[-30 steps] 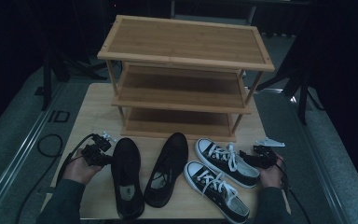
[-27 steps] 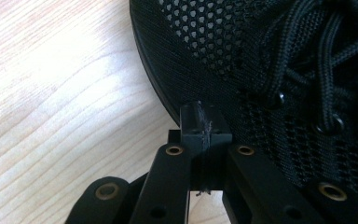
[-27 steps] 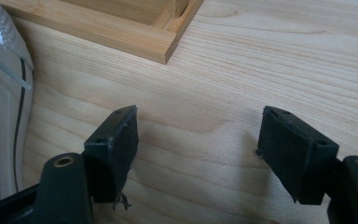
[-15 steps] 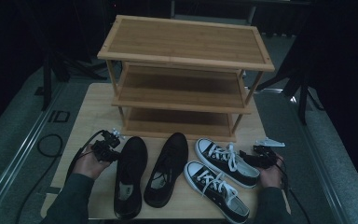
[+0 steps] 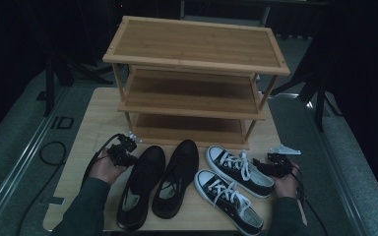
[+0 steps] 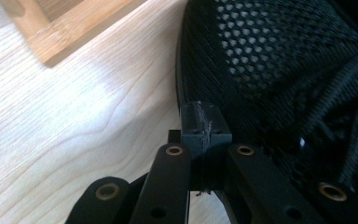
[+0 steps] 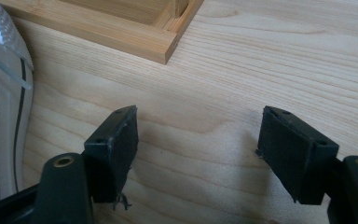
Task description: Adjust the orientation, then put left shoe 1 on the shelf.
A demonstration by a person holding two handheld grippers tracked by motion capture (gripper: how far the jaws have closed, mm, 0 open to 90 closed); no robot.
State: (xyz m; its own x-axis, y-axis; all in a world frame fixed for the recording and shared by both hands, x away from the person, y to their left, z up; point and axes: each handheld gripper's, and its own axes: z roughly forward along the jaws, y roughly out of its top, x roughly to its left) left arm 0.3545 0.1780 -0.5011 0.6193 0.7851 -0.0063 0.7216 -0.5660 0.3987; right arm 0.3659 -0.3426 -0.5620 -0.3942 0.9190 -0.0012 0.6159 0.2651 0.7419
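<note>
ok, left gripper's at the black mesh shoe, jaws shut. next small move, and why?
Probably open the left gripper: its jaws are shut, nothing between them, with the tip beside the black mesh shoe, so it cannot take the shoe's edge yet.

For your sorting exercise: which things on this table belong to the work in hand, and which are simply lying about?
In the job:
left gripper, shut, beside the left black shoe
right gripper, open, by the sneakers
right black shoe
wooden shoe rack

Lying about:
cable loop on the floor
dark stands behind
</note>
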